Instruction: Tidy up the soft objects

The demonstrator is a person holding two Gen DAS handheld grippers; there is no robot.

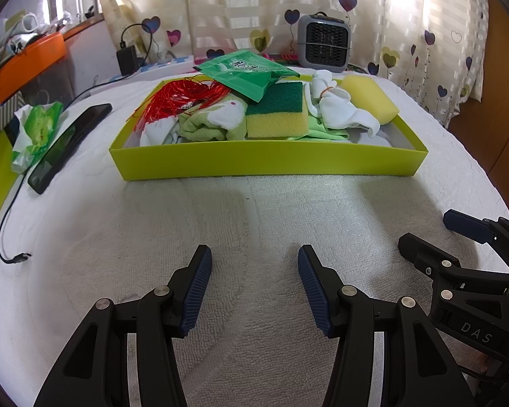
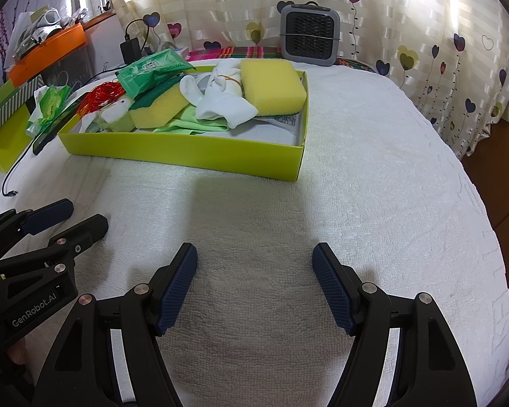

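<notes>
Soft goods—sponges (image 1: 275, 115), socks (image 1: 339, 105), green cloth (image 1: 207, 125)—all heaped in lime tray (image 1: 268, 162); towel-covered table (image 1: 254, 224) holds none; left gripper (image 1: 254, 257) and right gripper (image 2: 254, 254) released, empty; sorting apparently complete or unstarted.

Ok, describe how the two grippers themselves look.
Both the left gripper and the right gripper are matte black plastic with silver round rivets at the joints and ribbed dark blue pads on the fingers. White lettering marks their bodies.
</notes>
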